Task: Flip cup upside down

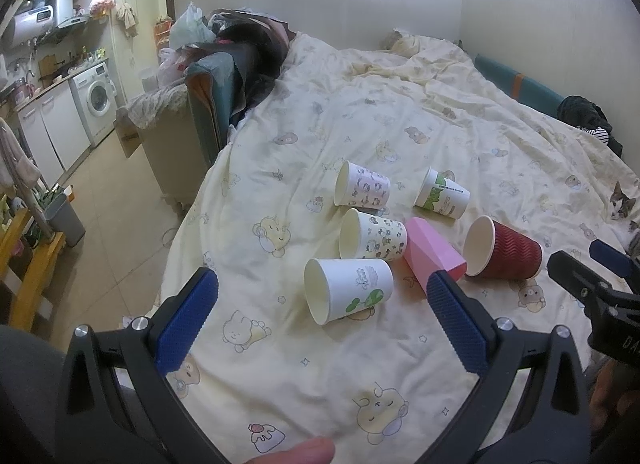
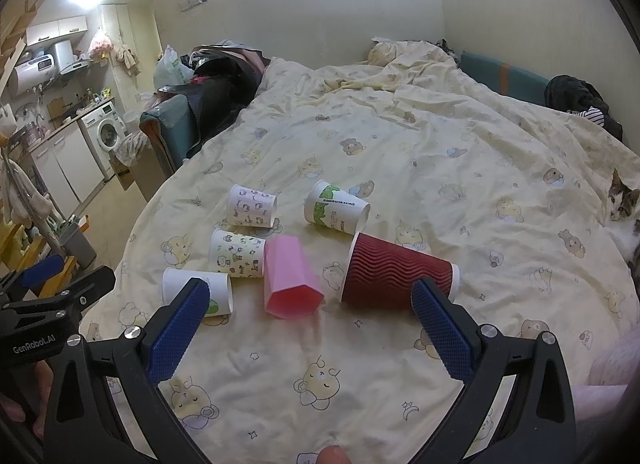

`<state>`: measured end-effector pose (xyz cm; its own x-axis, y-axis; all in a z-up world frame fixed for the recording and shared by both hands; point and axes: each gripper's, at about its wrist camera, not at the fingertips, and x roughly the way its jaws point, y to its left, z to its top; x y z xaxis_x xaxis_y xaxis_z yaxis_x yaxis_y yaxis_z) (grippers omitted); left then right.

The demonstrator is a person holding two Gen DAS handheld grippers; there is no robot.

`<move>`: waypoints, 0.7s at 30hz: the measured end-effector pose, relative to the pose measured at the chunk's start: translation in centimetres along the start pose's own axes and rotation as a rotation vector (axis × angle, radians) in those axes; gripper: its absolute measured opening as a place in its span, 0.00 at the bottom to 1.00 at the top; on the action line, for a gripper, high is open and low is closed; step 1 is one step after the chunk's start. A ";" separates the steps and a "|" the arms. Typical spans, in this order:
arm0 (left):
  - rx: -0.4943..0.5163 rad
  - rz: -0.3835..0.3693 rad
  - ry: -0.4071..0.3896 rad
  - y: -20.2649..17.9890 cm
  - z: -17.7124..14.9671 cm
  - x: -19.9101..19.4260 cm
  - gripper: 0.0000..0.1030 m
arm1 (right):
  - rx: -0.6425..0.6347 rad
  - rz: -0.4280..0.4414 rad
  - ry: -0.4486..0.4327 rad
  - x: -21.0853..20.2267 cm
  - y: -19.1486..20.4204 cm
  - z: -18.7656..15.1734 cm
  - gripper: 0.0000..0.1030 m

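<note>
Several cups lie on their sides on the yellow bedspread [image 1: 400,123]. A white cup with a green leaf print [image 1: 348,290] is nearest my left gripper [image 1: 322,284], which is open and empty above the bed. Behind it lie a yellow animal-print cup [image 1: 372,235], a pink faceted cup [image 1: 434,252], a dark red ribbed cup [image 1: 502,248], a pink-print cup [image 1: 362,185] and a green-print cup [image 1: 442,193]. My right gripper [image 2: 310,292] is open and empty, with the pink faceted cup [image 2: 290,278] and red ribbed cup [image 2: 394,278] just beyond its fingers.
A cat [image 2: 622,199] lies at the bed's right edge. Dark clothes [image 2: 580,99] sit at the far right. A chair piled with bags and clothes [image 1: 224,59] stands left of the bed. The bed's left edge drops to the floor [image 1: 120,203], with a bin [image 1: 66,217] there.
</note>
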<state>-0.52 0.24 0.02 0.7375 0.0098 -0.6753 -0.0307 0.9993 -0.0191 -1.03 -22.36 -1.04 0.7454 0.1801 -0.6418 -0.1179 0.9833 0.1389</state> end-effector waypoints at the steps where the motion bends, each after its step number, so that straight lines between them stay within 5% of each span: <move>1: -0.001 0.000 0.000 0.1 0.0 0.0 1.00 | -0.001 0.000 0.000 0.0 0.0 0.0 1.00; 21: 0.003 0.000 -0.001 0.0 -0.1 0.2 1.00 | -0.002 0.000 -0.003 0.1 0.1 -0.1 1.00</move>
<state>-0.48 0.23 -0.18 0.7384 0.0101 -0.6743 -0.0287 0.9995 -0.0164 -1.06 -22.26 -1.17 0.7471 0.1797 -0.6400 -0.1189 0.9834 0.1373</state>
